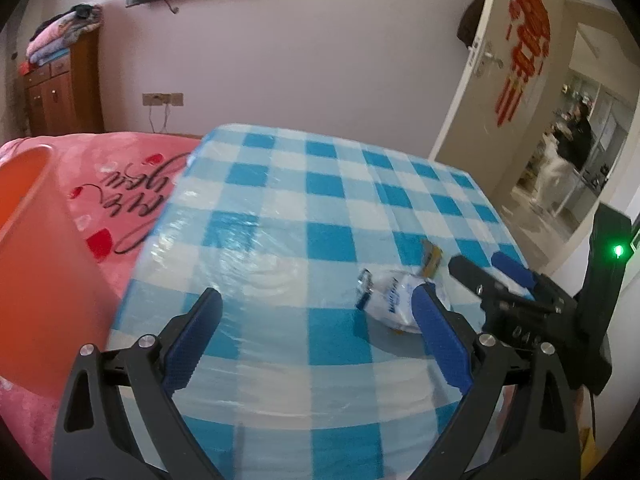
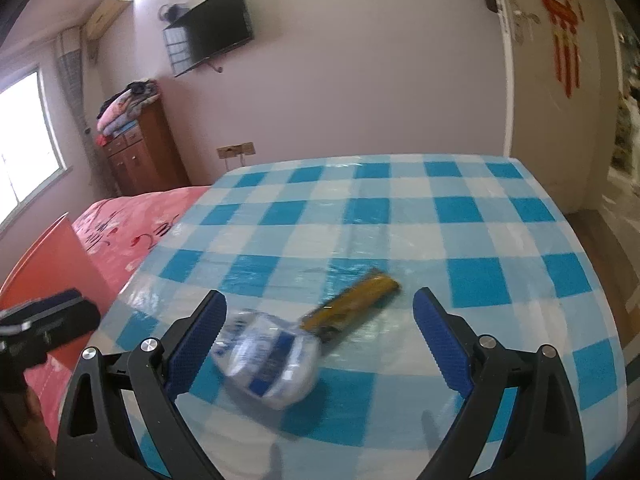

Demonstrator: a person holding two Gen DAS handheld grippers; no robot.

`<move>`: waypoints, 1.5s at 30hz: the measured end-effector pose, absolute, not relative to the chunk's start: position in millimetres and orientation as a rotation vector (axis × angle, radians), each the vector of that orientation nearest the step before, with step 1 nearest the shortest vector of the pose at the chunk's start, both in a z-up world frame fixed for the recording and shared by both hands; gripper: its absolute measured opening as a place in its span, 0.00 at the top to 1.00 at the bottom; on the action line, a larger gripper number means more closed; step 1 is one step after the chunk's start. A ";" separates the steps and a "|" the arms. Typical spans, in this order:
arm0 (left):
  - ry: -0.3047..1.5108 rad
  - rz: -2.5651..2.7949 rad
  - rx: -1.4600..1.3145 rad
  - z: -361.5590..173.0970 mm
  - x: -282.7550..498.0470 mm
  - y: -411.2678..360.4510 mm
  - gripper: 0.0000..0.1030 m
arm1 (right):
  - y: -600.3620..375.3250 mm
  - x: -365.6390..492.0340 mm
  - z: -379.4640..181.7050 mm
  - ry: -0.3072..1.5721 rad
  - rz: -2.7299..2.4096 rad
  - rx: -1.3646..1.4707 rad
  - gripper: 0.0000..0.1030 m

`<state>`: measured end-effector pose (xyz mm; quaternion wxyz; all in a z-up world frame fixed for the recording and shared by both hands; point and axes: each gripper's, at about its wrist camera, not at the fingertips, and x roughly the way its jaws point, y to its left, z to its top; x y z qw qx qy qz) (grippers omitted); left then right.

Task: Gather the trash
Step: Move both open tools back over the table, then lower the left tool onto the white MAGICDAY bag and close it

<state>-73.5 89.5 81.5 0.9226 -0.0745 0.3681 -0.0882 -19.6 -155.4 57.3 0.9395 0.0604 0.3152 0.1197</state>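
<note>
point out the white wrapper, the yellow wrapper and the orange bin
white wrapper (image 2: 269, 364), right wrist view, middle of its crumpled body
yellow wrapper (image 2: 360, 300), right wrist view, middle of its long flat side
orange bin (image 1: 36, 264), left wrist view, its outer wall

One white crumpled wrapper (image 2: 269, 364), one yellow wrapper (image 2: 354, 304), one orange bin (image 1: 30, 264).
</note>
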 end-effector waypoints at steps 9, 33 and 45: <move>0.831 -0.236 -0.145 59.4 -62.1 56.7 0.07 | -213.3 -1.9 42.5 0.685 0.134 0.243 0.09; 0.973 -0.260 -0.286 23.1 4.5 -11.8 0.07 | -267.3 16.3 22.3 0.741 0.107 0.365 0.09; 0.995 -0.157 -0.232 16.2 14.7 -1.8 0.07 | -259.8 21.8 18.8 0.771 0.169 0.370 0.09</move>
